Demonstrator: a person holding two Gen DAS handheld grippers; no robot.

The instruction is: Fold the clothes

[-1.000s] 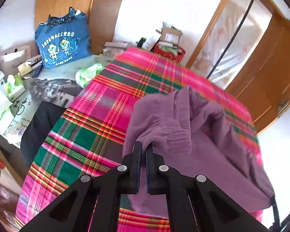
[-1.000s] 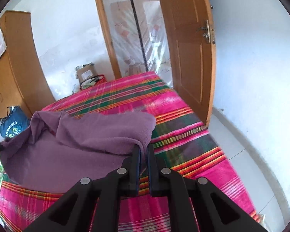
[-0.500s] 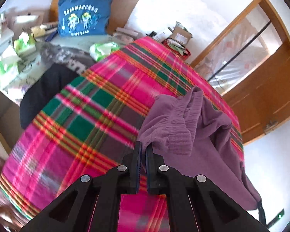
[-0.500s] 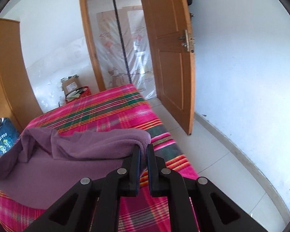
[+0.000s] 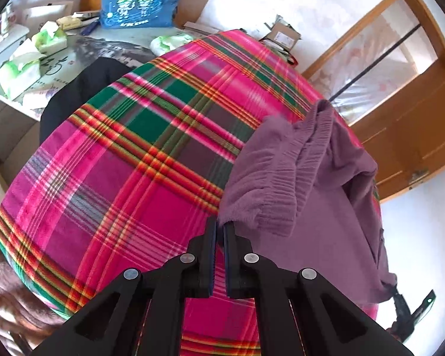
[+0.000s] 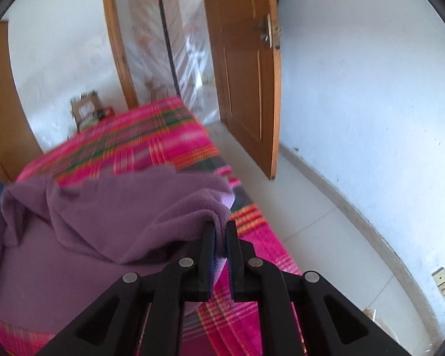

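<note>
A purple fleece garment with a ribbed elastic waistband hangs lifted over a bed covered by a pink, green and orange plaid blanket. My left gripper is shut on the waistband corner. In the right wrist view the same purple garment sags to the left, and my right gripper is shut on its other corner. The cloth droops between the two grippers and its lower part rests on the blanket. The right gripper shows at the far right edge of the left wrist view.
A table left of the bed carries tissue packs, a blue printed bag and papers. A dark cloth hangs at the bed's left side. A wooden door stands open on the right, by white tiled floor.
Both grippers have risen and pulled back with the garment still held. The left view has swung left over more blanket. The right view has tilted toward the door and floor.
</note>
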